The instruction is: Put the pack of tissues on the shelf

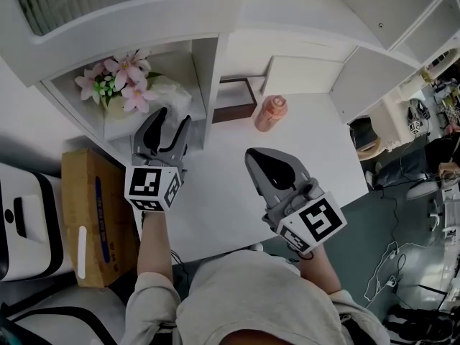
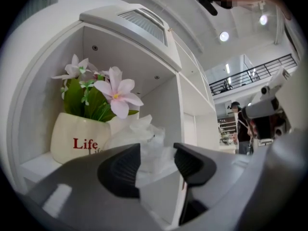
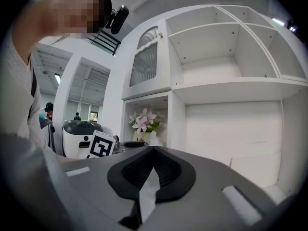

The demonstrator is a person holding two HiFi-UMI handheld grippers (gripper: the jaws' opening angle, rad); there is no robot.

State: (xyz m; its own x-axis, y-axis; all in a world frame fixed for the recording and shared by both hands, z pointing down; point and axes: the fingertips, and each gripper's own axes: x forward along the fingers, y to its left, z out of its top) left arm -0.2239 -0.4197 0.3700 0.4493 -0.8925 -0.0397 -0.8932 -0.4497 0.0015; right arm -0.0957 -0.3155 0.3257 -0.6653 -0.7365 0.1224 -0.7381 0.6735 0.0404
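Left gripper (image 2: 156,165): my jaws stand wide apart and level. The pack of tissues (image 2: 139,138) shows in the gap just past the tips, and neither pad presses on it. I hold nothing here.

Right gripper (image 3: 152,170): jaws closed tip to tip, empty, hanging above the table (image 1: 215,192) near its front edge.

Pack location: on the shelf (image 2: 36,165), in the low compartment. It sits at the front edge toward the right wall, just beside the flower pot (image 2: 79,138). Whether it touches the pot I cannot tell.

Risks, as I judge them:
- The pack is soft, crinkled plastic. If I draw back crooked, a pad could catch a fold and drag it off the front edge.
- It looks to lie close to that edge, so a small tug might tip it onto the table.
- Pushing it deeper to fix that could shove the pot, which is top-heavy with flowers (image 2: 115,93).
- A sideways swing could knock my outer jaw on the compartment's right wall.

Surface: the table is white, and its middle is bare. An orange bottle (image 1: 271,113) stands toward the far edge, and a brown box (image 1: 233,100) sits at the far edge against the cabinet.

Room: a cardboard box (image 1: 90,214) and a white machine (image 1: 21,221) stand off the table's left edge. Farther off, the upper compartments hold nothing. A person (image 2: 237,124) stands beneath a railed balcony with ceiling lights.
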